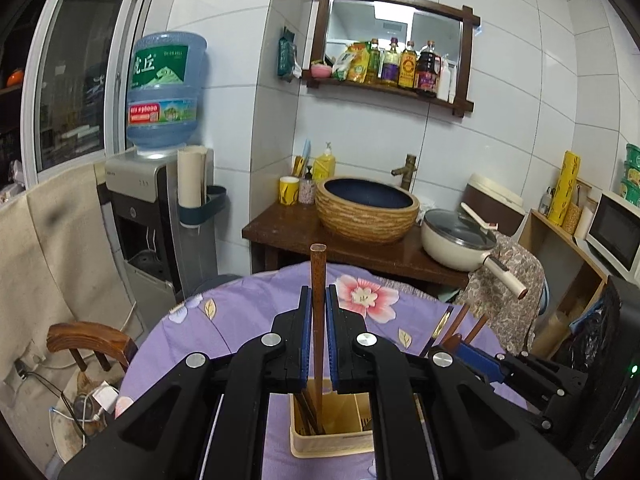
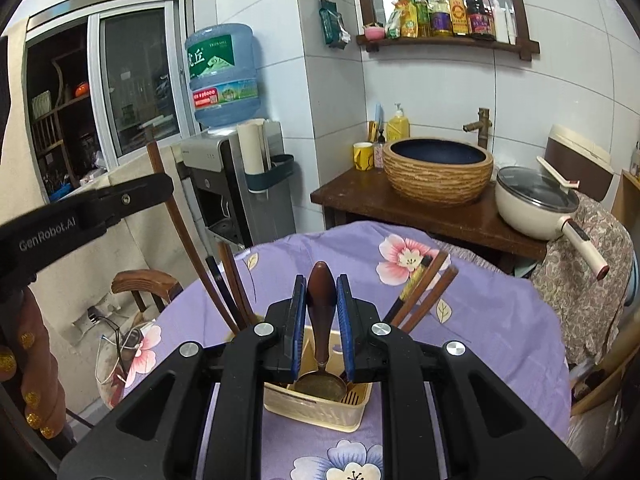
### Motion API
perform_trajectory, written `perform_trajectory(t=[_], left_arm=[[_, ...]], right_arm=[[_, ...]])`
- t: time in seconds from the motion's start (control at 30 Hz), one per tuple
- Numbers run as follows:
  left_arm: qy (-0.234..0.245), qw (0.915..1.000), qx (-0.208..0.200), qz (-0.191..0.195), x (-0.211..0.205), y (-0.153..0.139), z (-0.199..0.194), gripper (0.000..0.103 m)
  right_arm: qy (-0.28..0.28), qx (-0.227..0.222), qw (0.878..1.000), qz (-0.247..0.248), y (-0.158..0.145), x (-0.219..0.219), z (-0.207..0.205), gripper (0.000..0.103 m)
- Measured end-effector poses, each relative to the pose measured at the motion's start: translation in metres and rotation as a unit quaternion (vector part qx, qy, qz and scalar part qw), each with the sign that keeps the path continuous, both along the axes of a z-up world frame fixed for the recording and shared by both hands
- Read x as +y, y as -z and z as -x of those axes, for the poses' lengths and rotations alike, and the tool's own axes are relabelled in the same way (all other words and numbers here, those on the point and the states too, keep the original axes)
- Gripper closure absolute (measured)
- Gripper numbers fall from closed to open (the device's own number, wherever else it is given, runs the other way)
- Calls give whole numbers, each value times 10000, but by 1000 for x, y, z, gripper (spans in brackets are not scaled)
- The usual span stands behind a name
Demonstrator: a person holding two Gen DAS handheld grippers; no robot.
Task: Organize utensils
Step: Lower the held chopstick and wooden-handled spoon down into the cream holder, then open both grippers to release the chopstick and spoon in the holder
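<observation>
Gripper bodies hid much of the utensil holder

The cream utensil holder (image 1: 332,446) showed only its near wall and part of its inside in the left wrist view; the brown chopstick's (image 1: 319,320) lower end was lost among other sticks. In the right wrist view, the spoon's (image 2: 321,380) bowl sat partly behind the fingers (image 2: 298,320), and bottle labels on the shelf (image 2: 440,42) were too small to read.

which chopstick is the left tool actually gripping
The tall brown chopstick standing upright between the left tool's blue pads, its lower end in the cream holder. The other chopsticks lean loose at the holder's right, ungripped.
</observation>
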State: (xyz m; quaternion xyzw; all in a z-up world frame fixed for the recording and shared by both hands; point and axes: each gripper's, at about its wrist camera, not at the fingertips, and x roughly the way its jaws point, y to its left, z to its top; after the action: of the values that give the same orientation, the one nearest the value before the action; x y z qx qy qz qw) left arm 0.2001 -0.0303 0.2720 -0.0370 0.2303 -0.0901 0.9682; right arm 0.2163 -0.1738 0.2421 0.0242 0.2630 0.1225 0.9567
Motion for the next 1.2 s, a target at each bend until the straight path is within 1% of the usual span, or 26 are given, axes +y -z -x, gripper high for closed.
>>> perform_trajectory(t=[0.1, 0.33, 0.47, 0.6, 0.67, 0.7, 0.73, 0.77, 0.8, 0.87, 0.9, 0.93, 0.97, 1.0, 1.03, 1.07, 1.13, 1.2], left_arm=[[43, 9999, 135, -6, 0, 15, -3, 96], [93, 9994, 299, -109, -5, 38, -6, 96], [108, 9990, 424, -134, -6, 50, -9, 96], [151, 9987, 486, -23, -2, 59, -9, 95], [177, 9988, 462, -12, -1, 61, -6, 86], [186, 9989, 429, -3, 0, 61, -3, 74], [188, 9991, 389, 8, 0, 60, -1, 61], [187, 9994, 298, 38, 2, 59, 4, 57], [183, 9996, 195, 55, 4, 57, 10, 52], [155, 9999, 47, 15, 6, 56, 20, 46], [118, 9999, -40, 0, 8, 57, 27, 40], [94, 9999, -84, -13, 9, 57, 30, 33], [43, 9999, -136, -39, 11, 59, 37, 30], [-4, 9998, -167, -62, 14, 62, 43, 24], [-17, 9998, -168, -76, 15, 64, 46, 21], [-25, 9999, -127, -107, 16, 70, 51, 19], [-9, 9999, 56, -154, 17, 84, 58, 14], [79, 9994, 263, -205, 15, 101, 64, 14]], right_arm=[[4, 48, 10000, 10, 11, 0, 0, 87], [10, 133, 9999, 66, 29, 2, 1, 87], [-3, 94, 9998, 170, 34, 4, 5, 87], [12, 175, 9997, 155, 40, 3, 4, 86], [63, 185, 9997, 129, 43, -1, 5, 84], [78, 183, 9997, 126, 44, -2, 5, 80], [116, 167, 9997, 111, 45, -4, 7, 66], [162, 120, 9998, 79, 45, -7, 9, 54], [199, 55, 9998, 49, 44, -10, 12, 54], [252, -39, 9996, 87, 43, -16, 19, 54], [270, -75, 9995, 110, 42, -17, 21, 54], [327, -169, 9992, 143, 41, -21, 27, 52], [396, -250, 9988, 157, 40, -25, 33, 47], [452, -303, 9984, 156, 40, -28, 39, 45], [507, -321, 9981, 152, 40, -32, 44, 40], [562, -300, 9979, 144, 42, -36, 50, 39], [587, -190, 9980, 126, 49, -41, 59, 39], [570, -9, 9983, 133, 61, -43, 67, 39]])
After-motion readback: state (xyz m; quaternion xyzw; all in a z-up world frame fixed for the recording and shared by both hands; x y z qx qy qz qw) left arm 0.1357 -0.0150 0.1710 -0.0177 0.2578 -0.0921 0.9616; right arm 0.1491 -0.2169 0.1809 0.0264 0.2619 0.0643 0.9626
